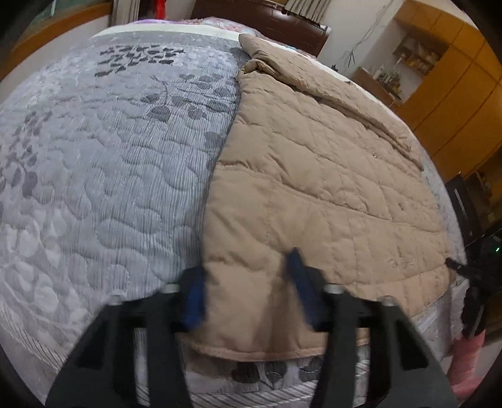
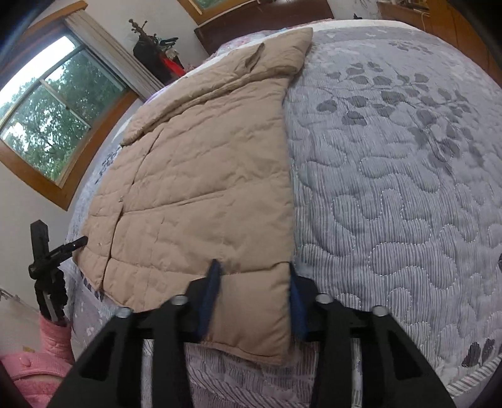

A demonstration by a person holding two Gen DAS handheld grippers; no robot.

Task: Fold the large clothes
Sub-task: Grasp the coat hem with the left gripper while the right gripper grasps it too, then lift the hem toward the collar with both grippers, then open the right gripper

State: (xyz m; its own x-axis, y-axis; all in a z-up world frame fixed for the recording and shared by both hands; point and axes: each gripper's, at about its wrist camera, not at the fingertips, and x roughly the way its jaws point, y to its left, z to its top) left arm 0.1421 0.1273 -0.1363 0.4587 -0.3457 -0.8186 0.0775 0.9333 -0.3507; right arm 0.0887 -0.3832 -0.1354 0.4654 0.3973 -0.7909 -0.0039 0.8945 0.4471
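A tan quilted coat [image 1: 313, 175] lies flat on a grey leaf-patterned bedspread [image 1: 103, 175], its hem at the near bed edge. My left gripper [image 1: 248, 276] is open, its blue-padded jaws straddling the coat's near left hem corner. In the right wrist view the same coat [image 2: 200, 175] lies left of bare bedspread [image 2: 392, 188]. My right gripper [image 2: 254, 285] is open, its jaws on either side of the coat's near right hem corner. The other gripper [image 2: 53, 254] shows at the far left, and the right one shows in the left wrist view [image 1: 470, 282].
A dark wooden headboard [image 1: 269, 18] stands at the far end. Yellow-brown wardrobes [image 1: 455, 94] line the right wall. A window [image 2: 47, 125] is on the left wall. A pink garment [image 2: 37, 364] lies beside the bed near the floor.
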